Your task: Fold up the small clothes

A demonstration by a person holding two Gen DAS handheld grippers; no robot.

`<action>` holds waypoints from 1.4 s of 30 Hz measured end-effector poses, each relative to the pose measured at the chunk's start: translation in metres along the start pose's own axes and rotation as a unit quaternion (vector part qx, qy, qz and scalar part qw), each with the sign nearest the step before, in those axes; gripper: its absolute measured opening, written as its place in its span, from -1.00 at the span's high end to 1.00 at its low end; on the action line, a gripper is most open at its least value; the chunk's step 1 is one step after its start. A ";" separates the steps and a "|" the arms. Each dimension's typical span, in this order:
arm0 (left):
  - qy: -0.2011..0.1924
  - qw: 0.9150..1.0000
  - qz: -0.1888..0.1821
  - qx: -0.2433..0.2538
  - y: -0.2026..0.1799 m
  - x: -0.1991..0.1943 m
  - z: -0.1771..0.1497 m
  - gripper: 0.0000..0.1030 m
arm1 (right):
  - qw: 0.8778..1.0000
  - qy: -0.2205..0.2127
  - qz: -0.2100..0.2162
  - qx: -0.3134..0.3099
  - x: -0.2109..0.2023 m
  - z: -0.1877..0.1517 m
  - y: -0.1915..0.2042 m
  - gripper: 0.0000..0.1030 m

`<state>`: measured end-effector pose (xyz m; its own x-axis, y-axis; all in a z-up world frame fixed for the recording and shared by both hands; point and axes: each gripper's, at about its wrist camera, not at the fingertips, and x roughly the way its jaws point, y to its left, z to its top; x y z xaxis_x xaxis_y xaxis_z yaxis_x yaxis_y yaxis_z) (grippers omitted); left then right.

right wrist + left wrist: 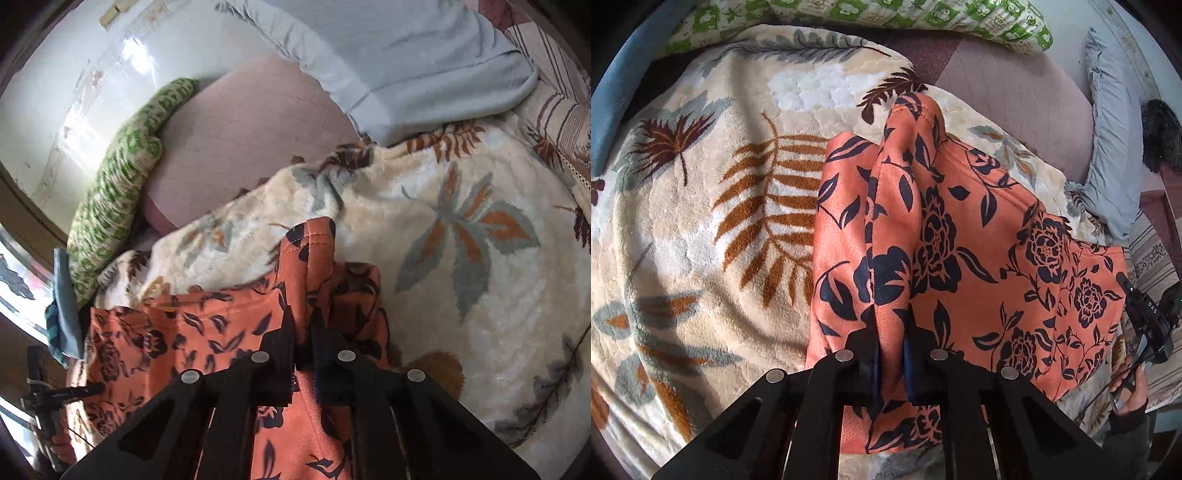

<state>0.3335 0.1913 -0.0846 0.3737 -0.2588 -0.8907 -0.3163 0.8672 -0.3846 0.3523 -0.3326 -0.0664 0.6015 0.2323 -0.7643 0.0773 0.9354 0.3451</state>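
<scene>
Both tongs (891,332) (303,332) clamped on garment (979,236) edges.

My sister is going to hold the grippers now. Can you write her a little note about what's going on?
Left hand-held gripper: shut on a raised fold of the orange flowered garment.
Right hand-held gripper: shut on another bunched edge of the same garment.
The garment lies on the cream leaf-print blanket, partly lifted between both grippers. A green patterned cloth and a grey pillow sit further back.
Done: both edges are gripped.
Left: probably carry the held edges across, lay them flat, release, and smooth the fold.
</scene>
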 end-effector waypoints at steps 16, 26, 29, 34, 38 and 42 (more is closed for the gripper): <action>0.010 0.996 -0.062 -0.055 0.048 -0.026 -0.031 0.48 | 0.996 0.036 0.006 0.083 -0.009 -0.036 -0.053 0.19; 0.024 0.992 -0.083 -0.086 0.067 -0.032 -0.066 0.58 | 0.990 0.079 0.045 0.106 -0.032 -0.109 -0.060 0.74; 0.011 0.996 -0.043 -0.074 0.066 -0.037 -0.071 0.58 | 0.996 0.055 0.041 0.054 -0.053 -0.104 -0.037 0.78; 0.022 0.994 -0.031 -0.100 0.070 -0.027 -0.072 0.61 | 0.993 0.102 -0.066 0.002 -0.034 -0.118 -0.045 0.80; 0.017 0.998 -0.003 -0.065 0.056 -0.032 -0.073 0.60 | 0.994 0.087 -0.066 0.012 -0.042 -0.121 -0.044 0.64; -0.010 0.999 -0.009 -0.032 0.045 -0.059 -0.084 0.61 | 0.996 0.063 -0.058 0.023 -0.063 -0.116 -0.039 0.61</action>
<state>0.2239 0.2097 -0.0693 0.3965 -0.2651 -0.8789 -0.3641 0.8335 -0.4156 0.2195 -0.3524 -0.0945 0.4818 0.1584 -0.8618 0.1774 0.9455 0.2730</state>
